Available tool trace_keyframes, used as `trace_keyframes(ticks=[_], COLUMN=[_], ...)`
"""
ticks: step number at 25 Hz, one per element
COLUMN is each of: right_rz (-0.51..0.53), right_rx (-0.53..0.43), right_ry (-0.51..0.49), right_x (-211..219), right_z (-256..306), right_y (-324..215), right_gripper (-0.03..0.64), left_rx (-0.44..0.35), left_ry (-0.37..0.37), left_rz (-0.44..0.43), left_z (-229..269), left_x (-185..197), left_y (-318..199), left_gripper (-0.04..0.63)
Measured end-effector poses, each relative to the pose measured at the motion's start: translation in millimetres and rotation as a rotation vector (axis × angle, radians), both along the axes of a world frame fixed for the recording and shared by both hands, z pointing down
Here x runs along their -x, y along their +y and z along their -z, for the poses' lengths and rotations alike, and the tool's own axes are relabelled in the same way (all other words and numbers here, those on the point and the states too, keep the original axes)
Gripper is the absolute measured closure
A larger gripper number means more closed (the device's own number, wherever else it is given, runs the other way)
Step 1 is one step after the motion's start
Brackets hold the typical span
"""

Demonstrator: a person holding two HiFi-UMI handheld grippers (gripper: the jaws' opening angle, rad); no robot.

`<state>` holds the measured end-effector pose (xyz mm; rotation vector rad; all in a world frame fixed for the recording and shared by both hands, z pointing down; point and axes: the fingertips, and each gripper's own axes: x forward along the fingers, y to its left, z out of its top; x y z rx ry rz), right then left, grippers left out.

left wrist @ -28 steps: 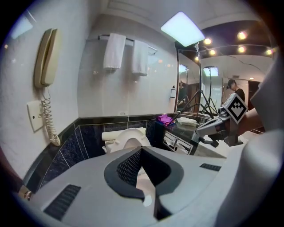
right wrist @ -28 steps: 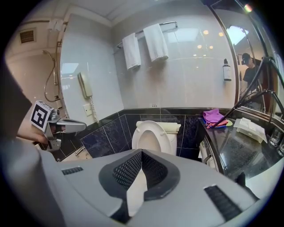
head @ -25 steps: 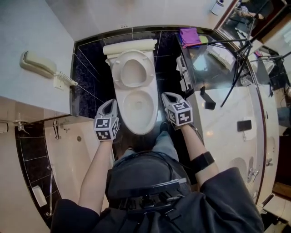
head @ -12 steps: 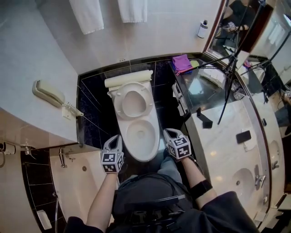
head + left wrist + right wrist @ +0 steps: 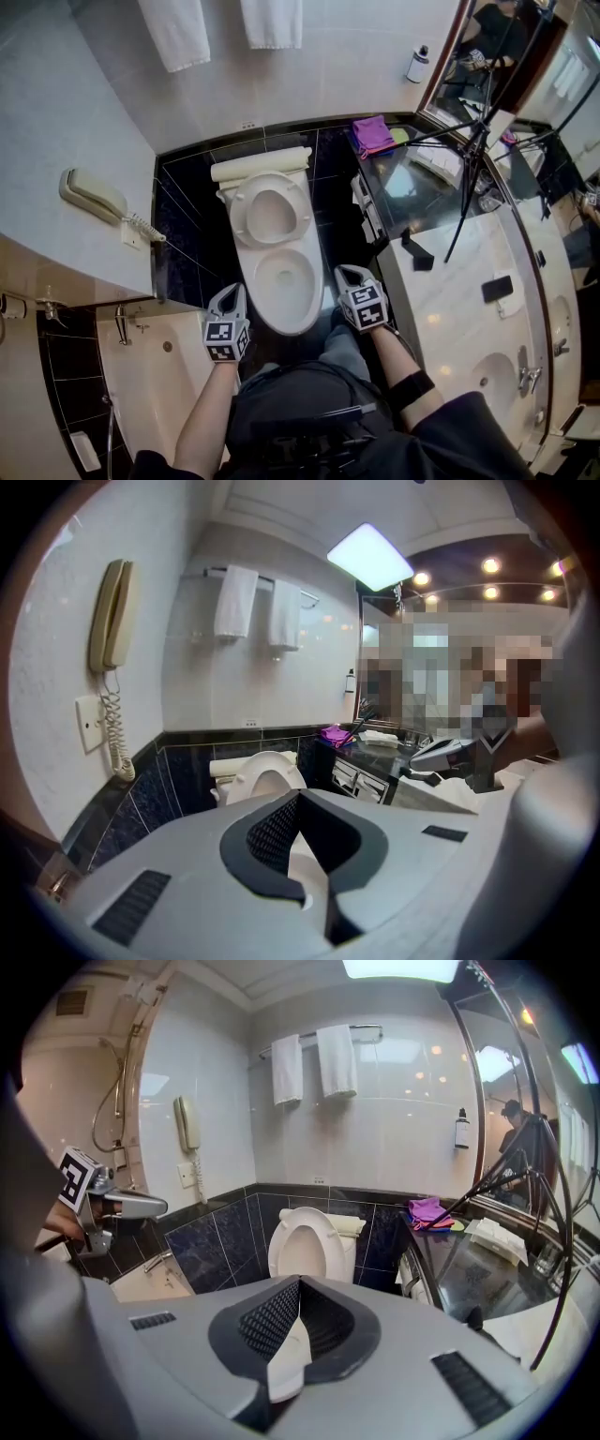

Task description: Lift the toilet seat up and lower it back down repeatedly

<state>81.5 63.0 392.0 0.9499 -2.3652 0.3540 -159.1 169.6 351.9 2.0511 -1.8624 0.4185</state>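
Standing upright, the rigid, probably slippery toilet seat suits a top-rim hold; left hand-held gripper and right hand-held gripper are closed, empty.

There are two white towels far off, one toilet, one wall phone at left, one purple cloth and one bottle at right.

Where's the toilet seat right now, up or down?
Up: in the head view's centre the toilet seat stands raised against the tank, behind the open bowl, with the dark tiled wall on its left.
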Motion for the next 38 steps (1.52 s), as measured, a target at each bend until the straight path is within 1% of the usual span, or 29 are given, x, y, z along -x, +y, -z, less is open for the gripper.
trace_keyframes(ticks=[4,7,8,10,12,13,17,20,21,25,26,30,38], right_rz=[0.05,0.082,0.089,0.106,0.131,0.146,0.206,0.256,0.273,0.323,0.33,0.367,0.462], right_rx=[-0.038,-0.062,-0.074,-0.097,-0.114,-0.123,-0.162,-0.179,-0.182,-0.212,-0.214,-0.234,-0.207], right_ry=[0.078,0.114,0.125,0.151,0.176,0.187,0.231,0.261,0.268,0.297,0.296,0.306,0.325], right_x=[7.7,12.5,14.8,20.6,28.0,32.3,53.4,71.2,77.4,103.4,109.7,136.1,188.3], right_z=[6.9,5.5,5.3,3.9,0.5,-1.7,-16.3,-38.5,-46.6,-70.2,-78.1,-101.5,-148.2], right_y=[-16.9,-38.3,-48.0,-67.6,-86.6,-96.7,-139.3,-170.9,-181.9,-225.9,-235.9,-271.6,-307.8], right_gripper=[0.593,0.561,0.532,0.524,0.471,0.456,0.439,0.423,0.408,0.405,0.393,0.393,0.394], left_rx=[0.004,0.004,0.004,0.01,0.018,0.022,0.041,0.054,0.058,0.069,0.072,0.095,0.132], left_ry=[0.002,0.004,0.002,-0.003,-0.009,-0.012,-0.027,-0.04,-0.043,-0.056,-0.055,-0.043,-0.028], left_rz=[0.012,0.024,0.028,0.035,0.045,0.049,0.056,0.078,0.079,0.084,0.088,0.105,0.163], left_z=[1.7,1.5,1.0,-1.2,-4.6,-6.4,-13.6,-25.3,-28.7,-46.9,-52.0,-72.4,-108.6], left_x=[0.0,-0.5,-0.2,0.8,1.7,2.0,1.2,3.2,2.3,1.3,1.4,0.5,8.3], left_y=[-7.6,-17.6,-22.4,-32.0,-42.0,-47.9,-75.3,-94.2,-101.0,-126.9,-132.1,-147.4,-160.6], left_gripper=[0.595,0.595,0.595,0.595,0.595,0.595,0.595,0.595,0.595,0.595,0.595,0.595,0.595])
